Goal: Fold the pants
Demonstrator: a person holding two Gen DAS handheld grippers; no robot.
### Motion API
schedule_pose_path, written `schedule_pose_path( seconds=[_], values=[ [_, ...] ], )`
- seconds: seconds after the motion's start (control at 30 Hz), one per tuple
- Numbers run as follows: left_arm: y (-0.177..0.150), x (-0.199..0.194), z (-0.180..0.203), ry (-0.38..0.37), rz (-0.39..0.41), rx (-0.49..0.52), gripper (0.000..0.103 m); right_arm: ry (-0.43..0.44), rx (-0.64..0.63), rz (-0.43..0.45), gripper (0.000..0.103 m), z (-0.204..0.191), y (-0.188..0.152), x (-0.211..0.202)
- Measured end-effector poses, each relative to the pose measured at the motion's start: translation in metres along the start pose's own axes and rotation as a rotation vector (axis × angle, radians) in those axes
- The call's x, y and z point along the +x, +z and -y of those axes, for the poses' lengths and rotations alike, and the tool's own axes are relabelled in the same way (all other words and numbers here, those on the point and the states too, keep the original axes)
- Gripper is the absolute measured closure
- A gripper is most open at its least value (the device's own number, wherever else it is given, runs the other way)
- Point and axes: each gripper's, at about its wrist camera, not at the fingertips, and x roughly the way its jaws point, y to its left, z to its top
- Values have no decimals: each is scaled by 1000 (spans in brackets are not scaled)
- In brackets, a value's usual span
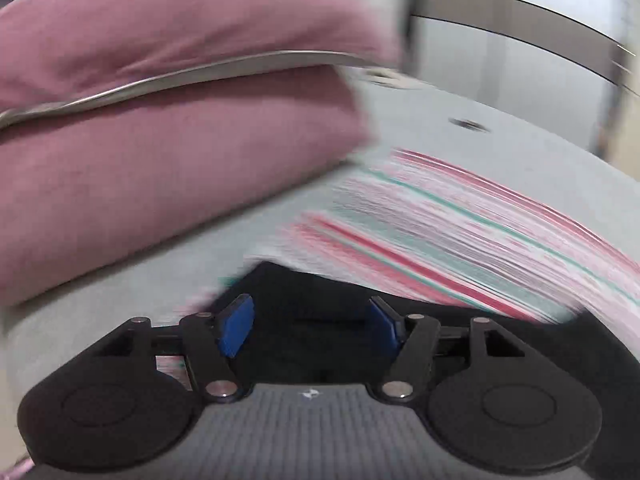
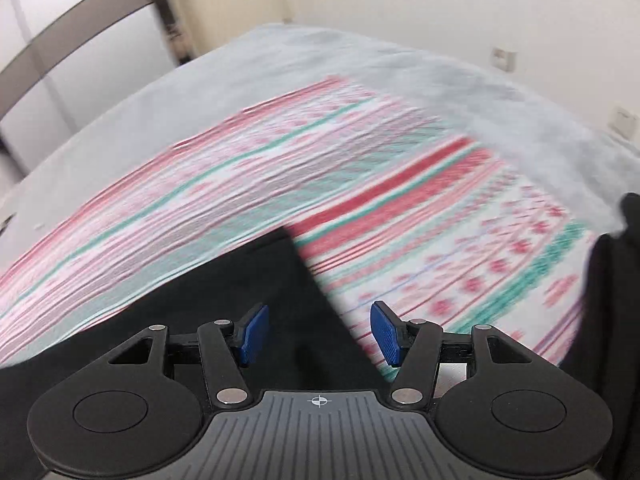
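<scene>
Black pants (image 2: 256, 280), red/teal/white striped blanket (image 2: 200, 184), pink cushion (image 1: 160, 160), blue fingers (image 2: 386, 336), grey sheet (image 2: 320, 52).

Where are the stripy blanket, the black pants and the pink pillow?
stripy blanket (image 2: 224, 184): right wrist view, its middle.
black pants (image 2: 248, 292): right wrist view, the corner.
pink pillow (image 1: 160, 168): left wrist view, its lower half.

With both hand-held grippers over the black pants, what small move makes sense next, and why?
Probably lower the right hand-held gripper onto the black pants edge and close. Its jaws stand apart with nothing pinched, and the pants lie directly beneath on the striped blanket.
</scene>
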Motion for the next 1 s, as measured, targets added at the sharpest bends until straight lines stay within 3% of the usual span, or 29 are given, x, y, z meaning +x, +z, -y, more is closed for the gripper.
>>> schedule_pose_path(
  seconds=[0.13,0.2,0.23,0.27,0.33,0.47,0.57,0.63,0.73,0.83,0.9,1.0],
  values=[
    [-21,-2,65,-218,-107,105,18,97,-5,-21,50,4,3,27],
    [-30,-6,92,-267,-123,164,18,114,-24,-22,55,-5,0,36],
    [-34,-8,105,-273,-119,201,18,101,-52,-17,64,-14,-5,38],
    [-38,-9,115,-274,-116,236,18,73,-99,-7,84,-23,-6,42],
    [-45,-10,129,-274,-113,284,18,45,-186,29,98,-38,-7,36],
    [-52,-5,136,-294,-139,289,18,38,-288,179,100,-58,-2,7],
    [-54,0,134,-285,-152,298,18,4,-327,232,101,-64,-6,7],
    [-57,1,133,-271,-162,314,18,-37,-303,197,101,-58,-10,22],
    [-61,5,135,-252,-184,319,18,-164,-286,96,101,-49,-18,50],
    [-58,10,135,-268,-210,289,18,-162,-320,116,101,-55,-19,43],
    [-55,8,135,-291,-204,273,18,-104,-307,166,100,-64,-12,20],
    [-57,-2,143,-304,-186,280,18,-37,-328,205,90,-80,-9,-3]
  ],
)
